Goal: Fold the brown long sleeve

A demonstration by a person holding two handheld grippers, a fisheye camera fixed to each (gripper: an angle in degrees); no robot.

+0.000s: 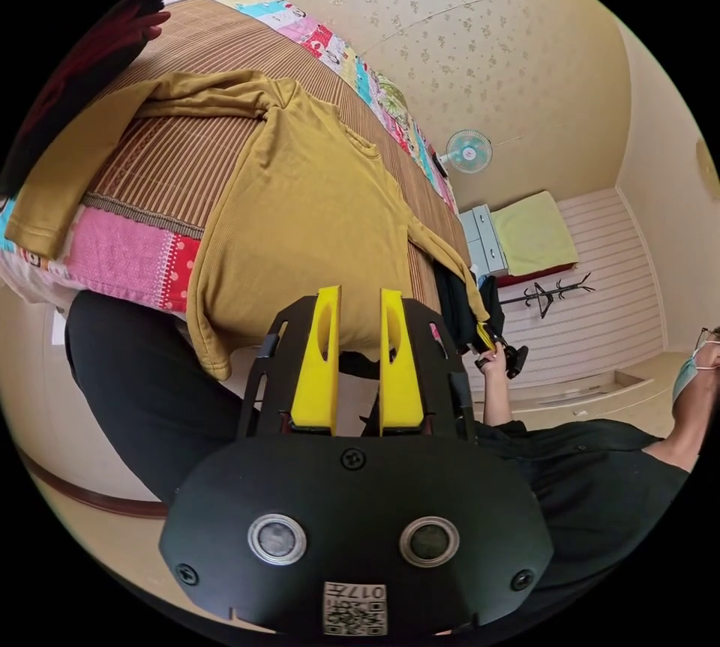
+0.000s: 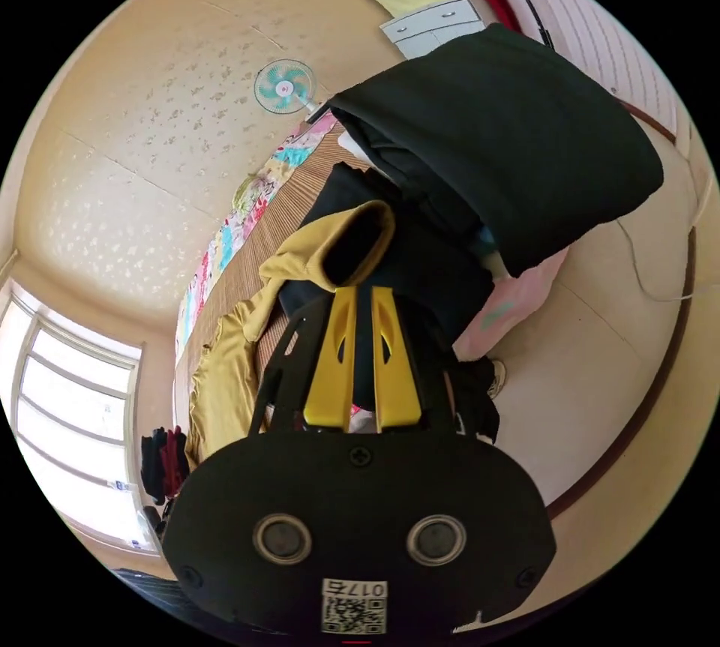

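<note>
The brown long sleeve shirt (image 1: 315,205) lies spread flat on a striped mat on the bed (image 1: 187,152), its hem hanging over the near edge. One sleeve (image 1: 90,152) stretches across the mat and over the bed's side. My left gripper (image 1: 360,295) sits at the hem, jaws nearly together with brown cloth between them. The other sleeve runs to my right gripper (image 1: 501,356), held in a person's hand. In the right gripper view the open cuff (image 2: 352,246) stands at the tips of my right gripper (image 2: 363,293), whose jaws pinch its lower edge.
Black folded clothes (image 2: 510,152) are stacked on the bed beside the cuff. A patchwork quilt (image 1: 142,265) lies under the mat. Dark and red clothes (image 1: 105,55) sit at the bed's far corner. The person in black (image 1: 585,467) stands against the bed. Drawers (image 1: 480,235) stand by the wall.
</note>
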